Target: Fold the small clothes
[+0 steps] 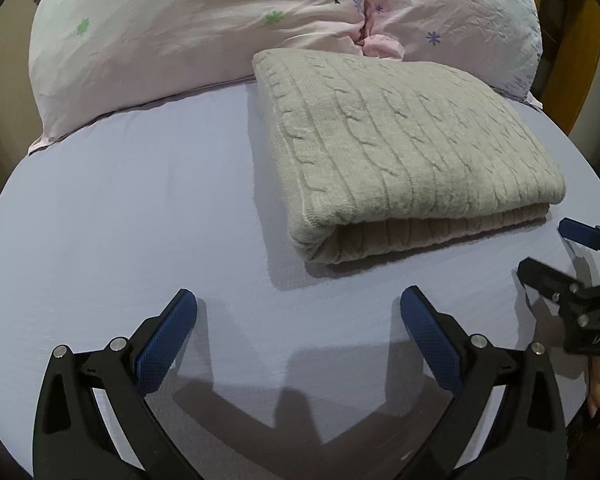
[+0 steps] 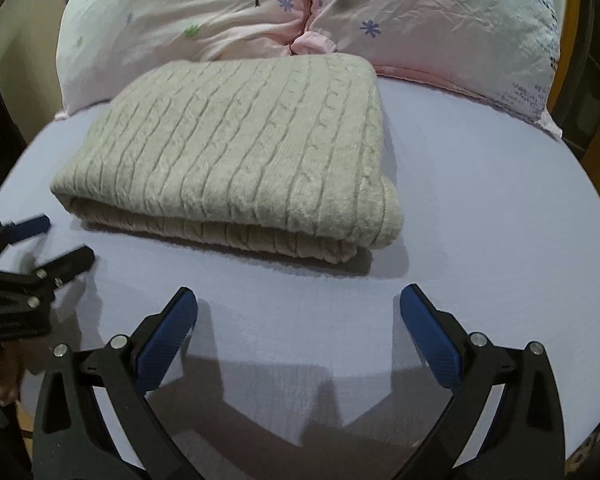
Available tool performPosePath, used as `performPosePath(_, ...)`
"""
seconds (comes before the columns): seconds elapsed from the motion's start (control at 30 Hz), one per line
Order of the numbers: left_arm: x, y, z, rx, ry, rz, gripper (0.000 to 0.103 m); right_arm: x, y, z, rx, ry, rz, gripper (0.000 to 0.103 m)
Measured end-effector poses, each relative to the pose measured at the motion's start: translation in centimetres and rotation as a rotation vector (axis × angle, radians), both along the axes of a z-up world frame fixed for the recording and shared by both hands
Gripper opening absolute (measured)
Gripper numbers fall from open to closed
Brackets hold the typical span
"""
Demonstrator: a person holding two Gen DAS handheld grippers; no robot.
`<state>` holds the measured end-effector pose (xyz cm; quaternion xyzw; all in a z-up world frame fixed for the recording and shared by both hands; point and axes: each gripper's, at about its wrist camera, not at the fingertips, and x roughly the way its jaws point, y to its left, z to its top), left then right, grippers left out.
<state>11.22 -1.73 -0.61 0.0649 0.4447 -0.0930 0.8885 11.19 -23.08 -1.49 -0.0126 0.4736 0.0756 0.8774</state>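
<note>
A beige cable-knit sweater point(image 1: 404, 156) lies folded into a thick rectangle on the lavender sheet point(image 1: 140, 208); it also shows in the right wrist view point(image 2: 240, 152). My left gripper point(image 1: 298, 300) is open and empty, hovering over bare sheet just in front of the sweater's near left corner. My right gripper point(image 2: 298, 300) is open and empty, in front of the sweater's near right corner. Each gripper shows in the other's view, the right gripper point(image 1: 540, 250) at the right edge and the left gripper point(image 2: 68, 240) at the left edge, both with jaws apart.
A large pink floral pillow point(image 1: 204, 36) lies behind the sweater, touching its far edge; it also shows in the right wrist view point(image 2: 440, 20). A wooden bed frame point(image 1: 572, 60) runs along the right. The sheet point(image 2: 500, 200) spreads left and right of the sweater.
</note>
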Motion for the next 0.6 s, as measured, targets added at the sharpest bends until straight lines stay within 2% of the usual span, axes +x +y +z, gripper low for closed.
performPosePath(0.6, -0.04, 0.02, 0.03, 0.001, 0.000, 0.000, 0.102, 0.01, 0.09, 0.05, -0.001, -0.002, 0.005, 0.101)
